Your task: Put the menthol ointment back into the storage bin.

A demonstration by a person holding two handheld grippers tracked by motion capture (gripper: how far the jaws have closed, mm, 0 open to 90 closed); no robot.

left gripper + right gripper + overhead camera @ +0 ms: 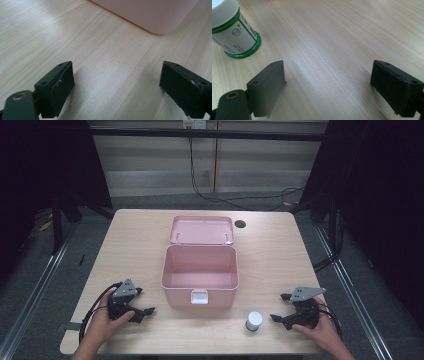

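A pink box [200, 270] stands open in the middle of the table, its lid [201, 230] laid back behind it and a white latch [199, 297] on its front. A small green jar with a white cap [253, 321] stands upright in front of the box's right corner. My left gripper [142, 302] rests on the table left of the box, open and holding nothing; the box's rounded corner [160, 22] lies ahead of its jaws. My right gripper [280, 307] sits right of the jar, open with nothing in it. The jar [233, 30] stands ahead and left of the right gripper's jaws.
The light wooden table [135, 240] has a dark round hole [240, 224] near the box lid's right end. Cables [90, 317] trail from both grippers near the front edge. Beyond the table's far edge lie floor cables [235, 200] and dark frame posts.
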